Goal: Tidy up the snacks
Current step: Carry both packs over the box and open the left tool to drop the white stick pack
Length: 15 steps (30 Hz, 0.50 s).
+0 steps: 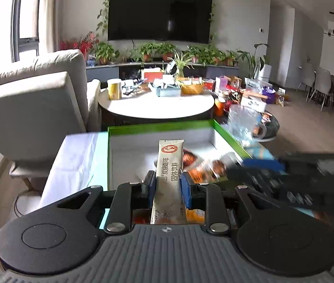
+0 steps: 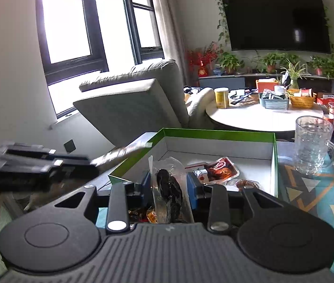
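Beige coffee stick [image 1: 169,165] points forward, clamped lengthwise.

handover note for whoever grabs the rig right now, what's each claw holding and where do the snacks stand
Left claw: shut on a beige coffee stick sachet, held over the green-rimmed box.
Right claw: shut on a clear packet with a dark snack, also at the box's near edge.
Done: a red snack packet and a few others already lie in the box.
Left: drop both held items in. More packets show below the claws; they look unsorted. A glass mug stands right of the box, so mind it.
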### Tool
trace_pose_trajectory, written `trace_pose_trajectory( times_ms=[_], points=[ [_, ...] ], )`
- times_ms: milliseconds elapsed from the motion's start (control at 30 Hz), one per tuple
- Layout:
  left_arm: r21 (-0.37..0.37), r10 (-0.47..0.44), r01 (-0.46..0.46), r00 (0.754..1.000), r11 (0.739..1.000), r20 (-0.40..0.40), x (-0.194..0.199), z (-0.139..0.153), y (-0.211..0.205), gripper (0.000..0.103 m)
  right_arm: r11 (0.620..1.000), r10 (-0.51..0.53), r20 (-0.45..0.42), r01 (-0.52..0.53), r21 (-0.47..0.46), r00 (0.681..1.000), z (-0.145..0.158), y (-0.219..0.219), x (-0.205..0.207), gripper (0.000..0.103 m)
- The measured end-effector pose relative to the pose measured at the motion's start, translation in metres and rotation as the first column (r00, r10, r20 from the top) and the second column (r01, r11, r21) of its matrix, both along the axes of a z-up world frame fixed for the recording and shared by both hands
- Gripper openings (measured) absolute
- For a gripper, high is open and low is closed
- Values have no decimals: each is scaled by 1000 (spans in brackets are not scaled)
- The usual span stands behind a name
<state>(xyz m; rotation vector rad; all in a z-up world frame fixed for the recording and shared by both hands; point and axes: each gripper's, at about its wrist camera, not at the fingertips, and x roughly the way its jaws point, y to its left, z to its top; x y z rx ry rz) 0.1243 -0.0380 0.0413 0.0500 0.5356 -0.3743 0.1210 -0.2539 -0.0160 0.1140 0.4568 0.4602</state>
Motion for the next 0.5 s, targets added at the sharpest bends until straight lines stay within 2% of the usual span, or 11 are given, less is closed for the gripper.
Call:
trace_pose_trajectory(
  times_ms=[233,500],
  points=[
    [-24,18,-17,999,1000,36,49,5,-14,22,1000,-6,-19,7,20,1000,-2,-7,-2,36],
    [-19,70,-70,997,997,16,92,-12,-26,22,999,-18,-39,20,42,999,-5,-9,0,36]
  ],
)
